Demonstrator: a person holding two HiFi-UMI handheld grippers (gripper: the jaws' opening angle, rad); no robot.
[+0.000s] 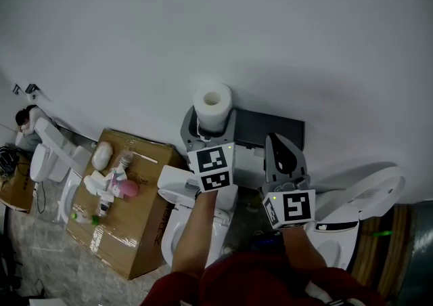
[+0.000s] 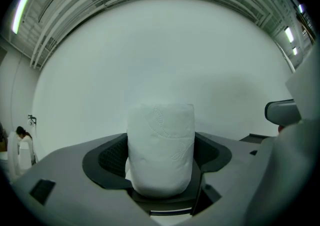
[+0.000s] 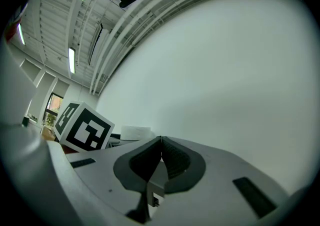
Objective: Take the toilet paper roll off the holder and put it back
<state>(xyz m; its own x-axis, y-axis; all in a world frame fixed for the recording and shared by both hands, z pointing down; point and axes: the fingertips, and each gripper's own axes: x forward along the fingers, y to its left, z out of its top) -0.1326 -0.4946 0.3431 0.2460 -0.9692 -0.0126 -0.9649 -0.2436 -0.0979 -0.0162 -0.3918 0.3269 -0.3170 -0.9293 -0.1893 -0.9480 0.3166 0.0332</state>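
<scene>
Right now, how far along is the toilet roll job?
Already done: can't tell; no holder shows. In hand: the toilet paper roll stands upright between the wide jaws of the left gripper, not squeezed; right gripper shut, empty. Left: confirm it is seated, then withdraw.

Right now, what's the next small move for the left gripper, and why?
Probably close the fingers of the left gripper on the white toilet paper roll: it stands upright between them, well inside, and they look spread clear of it. The right gripper is shut and empty.
</scene>
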